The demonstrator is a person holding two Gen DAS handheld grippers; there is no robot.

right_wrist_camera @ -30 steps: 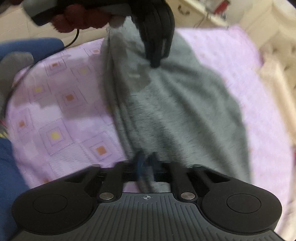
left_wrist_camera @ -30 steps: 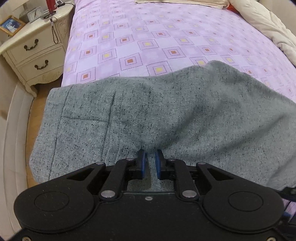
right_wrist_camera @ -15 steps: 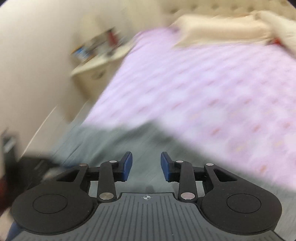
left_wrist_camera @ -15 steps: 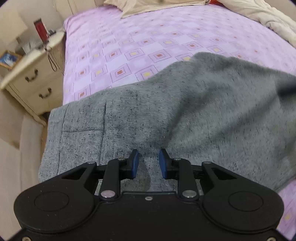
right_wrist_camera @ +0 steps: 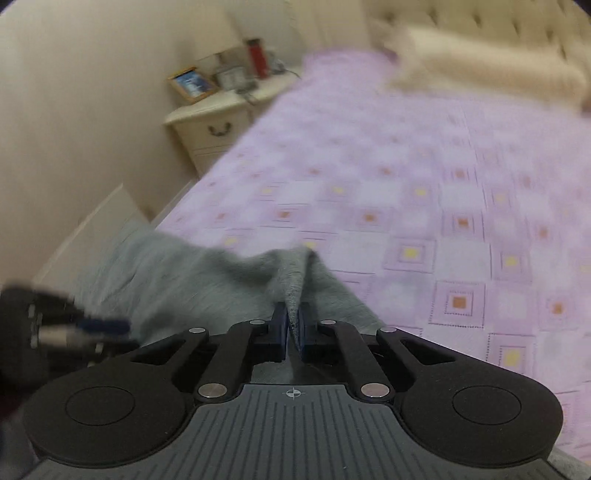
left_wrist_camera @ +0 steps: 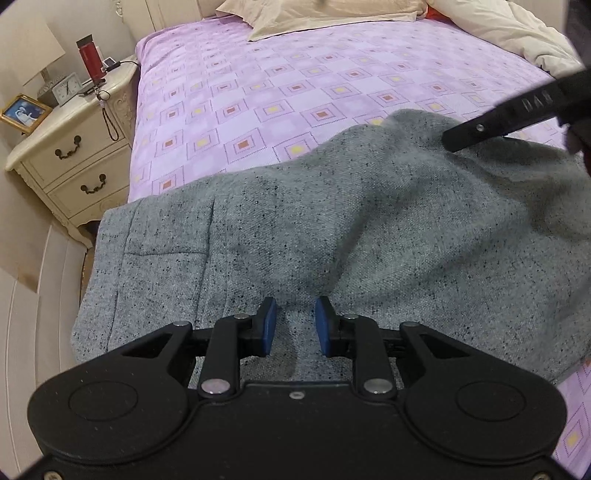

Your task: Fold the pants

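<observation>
Nearest in the left wrist view, the left gripper [left_wrist_camera: 291, 325] points down at grey pants [left_wrist_camera: 332, 229] spread across the near edge of a bed [left_wrist_camera: 295, 85]. Its blue pads [left_wrist_camera: 267, 325] stand apart with a strip of the grey cloth lying between them, not pinched; the jaws are closing slightly. The pants lie crosswise on the purple checked bedspread, one end hanging over the bed's left edge (a seam and a pocket outline show there), the other end rising in a soft hump toward the right.

At that right end the right gripper [left_wrist_camera: 448, 142] reaches in from the upper right as a dark arm, its tip at the cloth.

In the right wrist view, which is blurred, the right gripper [right_wrist_camera: 292, 328] has its jaws closing together on a raised ridge of the pants [right_wrist_camera: 295, 284], the fabric pinched upright between the blue pads. The left gripper [right_wrist_camera: 110, 326] shows low at the left edge, over the grey cloth.

Farther off, left of the bed, a cream nightstand [left_wrist_camera: 70, 147] holds a red bottle [left_wrist_camera: 90, 57], a small clock [left_wrist_camera: 66, 86] and a framed photo [left_wrist_camera: 24, 112]. At the head of the bed lie beige pillows [left_wrist_camera: 332, 14], and a cream duvet [left_wrist_camera: 517, 33] is bunched at the far right.
</observation>
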